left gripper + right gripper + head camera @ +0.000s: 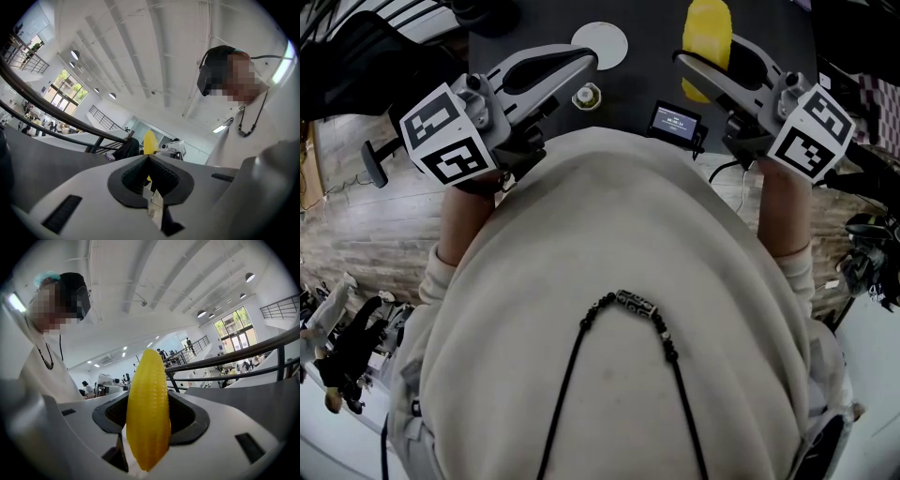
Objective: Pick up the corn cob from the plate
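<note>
The fingers point(190, 416) of the right gripper point(705, 66) are pinching the corn cob point(147, 413), with their dark pads pressed to its two sides about the middle of its length. The cob stands across them, its pointed end up and its blunt end hanging below. It is clear of the plate point(600, 42), which lies bare on the dark table point(647, 84) to the left of the cob and apart from it. So the lift itself looks done, and the risk now lies in the hold. The cob is rounded, tapered and smooth-looking, and it is gripped at only two places. A sharp swing or a slackened squeeze could let it pivot between the pads or slide out end first. If it dropped it would probably land on the table near the small screen device point(676, 120) at the near edge, or roll off towards the person. The left gripper point(581, 67) hovers level over the table beside the plate. Its fingers point(164, 176) are pressed together on nothing, so it could not catch a fall. A small jar-like object point(586, 95) sits just beside its tips, and a careless sweep could knock it. In the head view the person's cream sweater point(619, 281) hides the near side of the table.
</note>
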A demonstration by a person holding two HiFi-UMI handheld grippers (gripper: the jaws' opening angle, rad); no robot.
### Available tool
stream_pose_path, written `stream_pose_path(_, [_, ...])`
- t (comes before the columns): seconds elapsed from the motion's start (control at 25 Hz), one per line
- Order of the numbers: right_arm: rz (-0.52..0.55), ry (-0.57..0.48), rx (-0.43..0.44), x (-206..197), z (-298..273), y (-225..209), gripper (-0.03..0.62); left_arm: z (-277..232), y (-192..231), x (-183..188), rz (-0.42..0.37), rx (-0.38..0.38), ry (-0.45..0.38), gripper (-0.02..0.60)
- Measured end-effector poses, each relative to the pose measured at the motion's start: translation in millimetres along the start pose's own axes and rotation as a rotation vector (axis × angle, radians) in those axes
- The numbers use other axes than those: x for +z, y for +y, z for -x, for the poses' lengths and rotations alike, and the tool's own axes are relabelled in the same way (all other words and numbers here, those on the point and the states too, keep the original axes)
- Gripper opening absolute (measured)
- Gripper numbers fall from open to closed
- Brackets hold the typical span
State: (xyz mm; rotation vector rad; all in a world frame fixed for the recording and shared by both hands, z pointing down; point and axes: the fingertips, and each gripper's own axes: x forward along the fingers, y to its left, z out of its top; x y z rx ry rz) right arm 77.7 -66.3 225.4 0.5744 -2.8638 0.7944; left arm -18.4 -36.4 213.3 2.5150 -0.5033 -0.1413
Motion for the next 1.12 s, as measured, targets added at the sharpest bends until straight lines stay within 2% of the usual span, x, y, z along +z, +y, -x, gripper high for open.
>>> stream_pose_path(1.12, [0.012, 0.000, 0.005, 3.1, -5.6, -2.1, 0.238, 3.9, 2.7, 2.3, -0.008, 0.001, -0.008, 0.002])
